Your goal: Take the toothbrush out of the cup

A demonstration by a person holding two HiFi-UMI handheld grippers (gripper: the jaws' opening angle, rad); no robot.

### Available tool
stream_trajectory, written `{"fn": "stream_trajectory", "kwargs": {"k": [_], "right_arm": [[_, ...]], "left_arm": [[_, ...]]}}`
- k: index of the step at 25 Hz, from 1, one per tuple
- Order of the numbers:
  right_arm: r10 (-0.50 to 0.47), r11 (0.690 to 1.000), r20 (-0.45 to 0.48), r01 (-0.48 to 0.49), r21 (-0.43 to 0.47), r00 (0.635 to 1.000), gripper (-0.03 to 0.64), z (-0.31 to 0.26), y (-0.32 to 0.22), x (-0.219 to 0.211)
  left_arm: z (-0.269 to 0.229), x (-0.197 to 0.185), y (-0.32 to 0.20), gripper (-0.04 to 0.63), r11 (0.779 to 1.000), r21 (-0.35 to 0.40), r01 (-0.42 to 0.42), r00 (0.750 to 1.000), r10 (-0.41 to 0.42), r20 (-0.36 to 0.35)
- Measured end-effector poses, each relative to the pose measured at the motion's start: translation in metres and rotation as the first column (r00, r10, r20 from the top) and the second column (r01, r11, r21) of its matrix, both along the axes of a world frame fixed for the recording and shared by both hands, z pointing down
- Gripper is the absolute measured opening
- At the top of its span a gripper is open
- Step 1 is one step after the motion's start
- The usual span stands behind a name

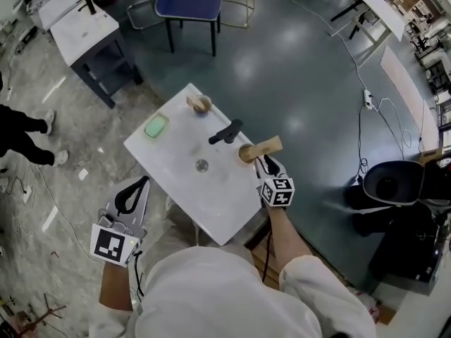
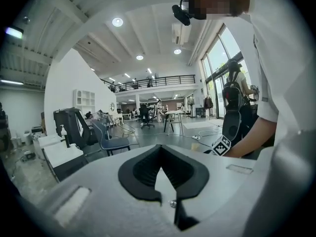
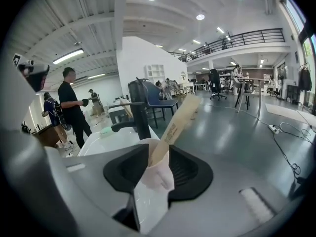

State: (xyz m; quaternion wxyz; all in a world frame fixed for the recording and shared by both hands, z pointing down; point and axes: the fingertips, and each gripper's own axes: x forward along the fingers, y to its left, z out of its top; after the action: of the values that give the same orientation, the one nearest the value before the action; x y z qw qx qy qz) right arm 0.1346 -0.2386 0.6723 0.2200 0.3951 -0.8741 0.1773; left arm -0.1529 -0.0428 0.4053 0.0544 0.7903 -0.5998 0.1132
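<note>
A pale cup (image 1: pixel 246 153) stands at the right edge of the white sink top (image 1: pixel 176 182). A tan toothbrush (image 1: pixel 268 146) leans out of it to the right. My right gripper (image 1: pixel 262 164) sits just in front of the cup. In the right gripper view the cup (image 3: pixel 157 177) stands between the wide-open jaws of the right gripper (image 3: pixel 157 157), and the toothbrush (image 3: pixel 175 125) rises slanting from it. My left gripper (image 1: pixel 130 196) hangs off the sink's left side. In the left gripper view its jaws are shut with nothing in them (image 2: pixel 160 154).
A black faucet (image 1: pixel 227 132) stands just left of the cup, with the drain (image 1: pixel 202 165) in front. A green soap (image 1: pixel 156 126) and a second cup (image 1: pixel 199 103) sit at the far end. A blue chair (image 1: pixel 187 5), another sink stand (image 1: pixel 84 30) and a bystander (image 3: pixel 71 107) lie beyond.
</note>
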Motion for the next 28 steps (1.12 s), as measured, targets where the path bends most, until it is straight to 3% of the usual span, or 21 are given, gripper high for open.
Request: {"fn": "stream_trajectory", "kwargs": {"k": [8, 28], "right_arm": [[0.028, 0.999, 0.001, -0.028, -0.040, 1.000, 0.137, 0.019, -0.021, -0.005], [-0.032, 0.999, -0.016, 0.032, 0.003, 0.999, 0.103, 0.022, -0.036, -0.028]], "left_arm": [[0.003, -0.011, 0.005, 0.003, 0.999, -0.019, 0.036, 0.999, -0.036, 0.016], [0.013, -0.017, -0.006, 0.003, 0.997, -0.057, 0.046, 0.999, -0.044, 0.026]]}}
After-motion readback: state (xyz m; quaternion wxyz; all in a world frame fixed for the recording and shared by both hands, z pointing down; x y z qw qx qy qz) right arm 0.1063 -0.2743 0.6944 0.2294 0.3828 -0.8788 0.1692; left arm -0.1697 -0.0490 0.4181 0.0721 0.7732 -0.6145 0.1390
